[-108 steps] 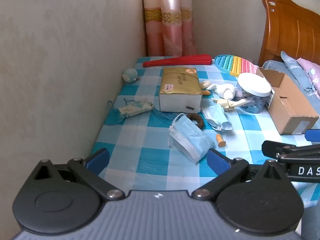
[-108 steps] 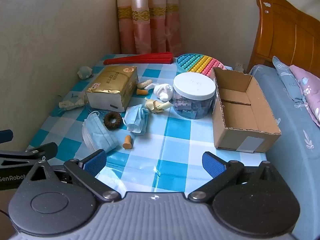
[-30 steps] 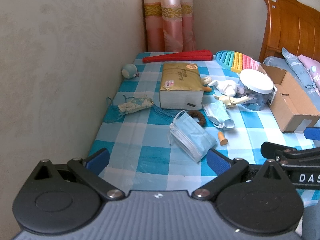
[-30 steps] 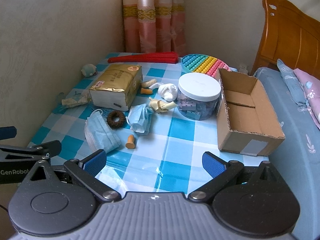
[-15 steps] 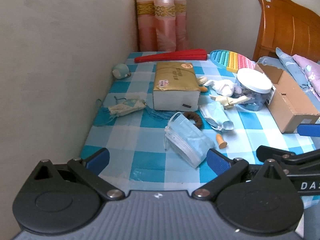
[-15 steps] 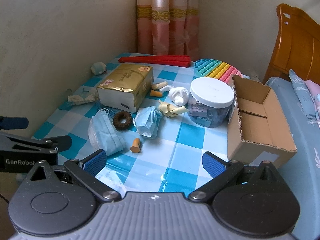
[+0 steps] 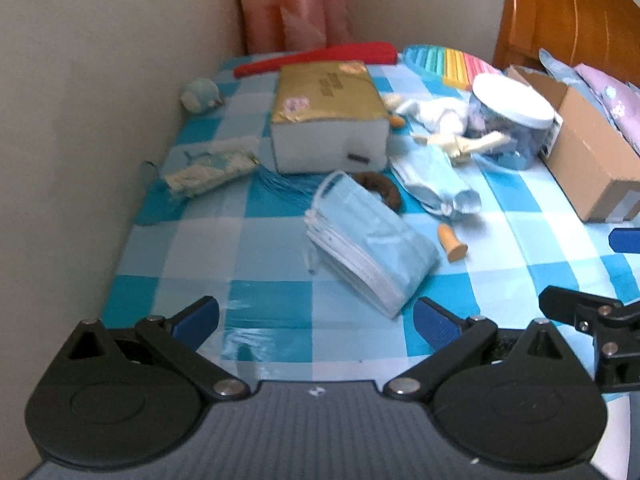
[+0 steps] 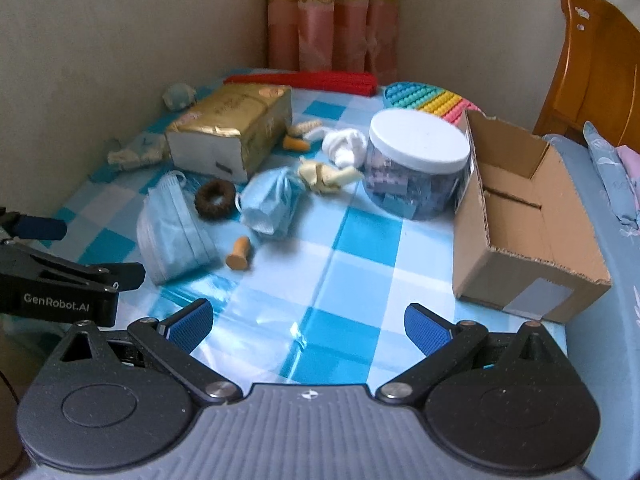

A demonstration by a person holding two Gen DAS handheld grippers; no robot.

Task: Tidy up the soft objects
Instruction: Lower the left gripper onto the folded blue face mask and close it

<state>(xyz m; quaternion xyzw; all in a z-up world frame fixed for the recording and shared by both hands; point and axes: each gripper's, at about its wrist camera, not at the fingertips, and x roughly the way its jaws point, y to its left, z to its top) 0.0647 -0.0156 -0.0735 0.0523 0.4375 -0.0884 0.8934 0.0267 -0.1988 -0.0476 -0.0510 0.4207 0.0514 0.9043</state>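
A: Where are my grippers rn?

B: I've got the left gripper [image 7: 316, 318] low over the near edge of the checked table [image 7: 276, 240], jaws wide apart, nothing btwn them. Right gripper [image 8: 308, 322] is the same: jaws spread, empty, over bare cloth.

A: Closest soft stuff?

B: Stack of blue masks [image 7: 370, 240] lies just ahead of my left gripper, flat on the table. Right view shows it near-left [image 8: 174, 226]. Just beside it, an orange earplug [image 8: 239, 259], not touching. Brown scrunchie [image 8: 215, 198] sits at the stack's far end. A crumpled mask [image 8: 270, 200] is right of the scrunchie.

A: Mid table?

B: Gold tissue pack [image 8: 234, 136] w/ a fringed cloth [image 7: 210, 168] to its left by the wall. White sock [image 8: 345, 146] and a cream knotted piece [image 8: 326, 176] are btwn the pack and the clear jar [image 8: 418, 168], white lid on. Open cardboard box [image 8: 524, 216] stands right of the jar, empty as far as I see.

A: Far end?

B: Small teal plush [image 8: 179, 95] near the wall, red fan [image 8: 304, 80], rainbow pop toy [image 8: 426, 101], curtain [image 8: 332, 20] behind.
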